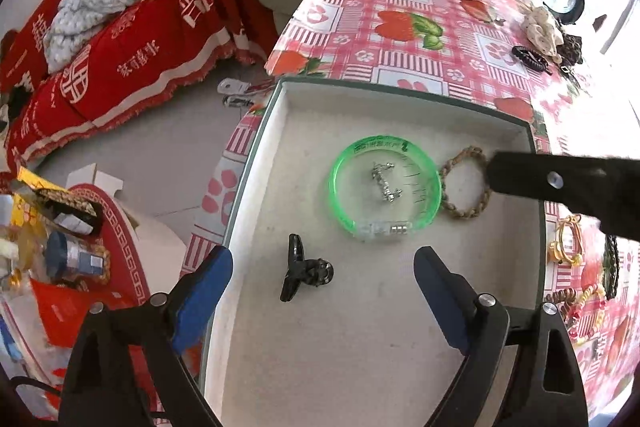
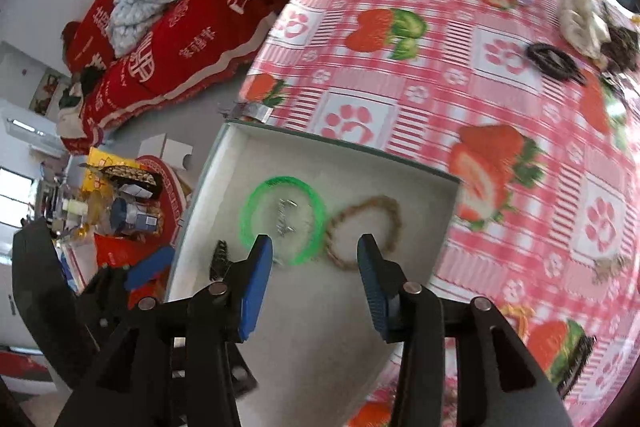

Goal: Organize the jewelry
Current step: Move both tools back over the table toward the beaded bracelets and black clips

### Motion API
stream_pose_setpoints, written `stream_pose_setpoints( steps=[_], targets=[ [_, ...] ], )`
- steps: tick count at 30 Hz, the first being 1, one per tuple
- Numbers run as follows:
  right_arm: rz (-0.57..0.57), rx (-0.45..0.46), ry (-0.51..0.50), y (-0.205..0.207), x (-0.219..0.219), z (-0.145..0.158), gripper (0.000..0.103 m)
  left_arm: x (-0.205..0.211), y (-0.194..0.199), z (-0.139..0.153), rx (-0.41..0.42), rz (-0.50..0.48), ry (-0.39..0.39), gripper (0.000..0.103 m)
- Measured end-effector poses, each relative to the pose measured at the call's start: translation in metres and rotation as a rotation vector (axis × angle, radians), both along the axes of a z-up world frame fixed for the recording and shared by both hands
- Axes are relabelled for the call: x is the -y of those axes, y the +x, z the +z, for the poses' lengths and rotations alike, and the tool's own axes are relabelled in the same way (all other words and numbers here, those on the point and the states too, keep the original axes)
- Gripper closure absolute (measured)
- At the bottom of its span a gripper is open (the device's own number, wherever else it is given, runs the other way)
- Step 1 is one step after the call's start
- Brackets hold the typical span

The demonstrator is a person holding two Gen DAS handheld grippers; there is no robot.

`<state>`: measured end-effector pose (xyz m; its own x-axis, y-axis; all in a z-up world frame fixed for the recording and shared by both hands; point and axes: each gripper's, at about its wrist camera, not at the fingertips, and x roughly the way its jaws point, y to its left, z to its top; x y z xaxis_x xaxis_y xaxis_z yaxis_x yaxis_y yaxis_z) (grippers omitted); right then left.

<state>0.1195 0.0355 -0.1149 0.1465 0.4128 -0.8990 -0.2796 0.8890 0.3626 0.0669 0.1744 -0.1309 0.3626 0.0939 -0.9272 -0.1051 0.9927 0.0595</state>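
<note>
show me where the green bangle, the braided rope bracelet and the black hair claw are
green bangle (image 1: 345,163): left wrist view, upper-left rim.
braided rope bracelet (image 1: 464,214): left wrist view, bottom braid.
black hair claw (image 1: 294,269): left wrist view, long jaw.

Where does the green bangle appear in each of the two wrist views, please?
Left wrist: the green bangle lies mid-frame, right of centre, in the white tray, ringing a small silver piece.
Right wrist: the bangle sits left of centre, just beyond the left fingertip.
Shared landmark: the braided bracelet touches its right side.
</note>
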Motion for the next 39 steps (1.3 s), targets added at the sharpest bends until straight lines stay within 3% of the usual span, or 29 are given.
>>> stream_pose_setpoints(
  steps=[2, 5, 9, 11, 24, 39],
  targets=[
    [-0.027, -0.008, 0.002, -0.004, 0.013, 0.001, 0.054, 0.003, 0.0, 0.003, 0.005, -0.012, 0.01, 0.0],
    [-0.077, -0.024, 0.001, -0.011, 0.035, 0.002, 0.041, 0.009, -0.002, 0.01, 0.011, -0.033, 0.007, 0.0],
    [-0.147, -0.033, -0.006, -0.022, 0.07, 0.007, 0.037, 0.024, -0.004, 0.017, -0.005, -0.079, 0.0, 0.0],
    [-0.188, -0.039, -0.017, -0.027, 0.089, 0.009, 0.019, 0.033, -0.005, 0.02, -0.013, -0.101, -0.001, 0.0],
    [-0.416, -0.102, -0.13, -0.071, 0.21, -0.001, 0.018, 0.117, -0.018, 0.032, -0.024, -0.311, 0.006, 0.0],
    [-0.45, -0.11, -0.213, -0.085, 0.232, -0.022, 0.018, 0.173, 0.008, 0.034, -0.023, -0.424, -0.061, 0.0]
  ],
)
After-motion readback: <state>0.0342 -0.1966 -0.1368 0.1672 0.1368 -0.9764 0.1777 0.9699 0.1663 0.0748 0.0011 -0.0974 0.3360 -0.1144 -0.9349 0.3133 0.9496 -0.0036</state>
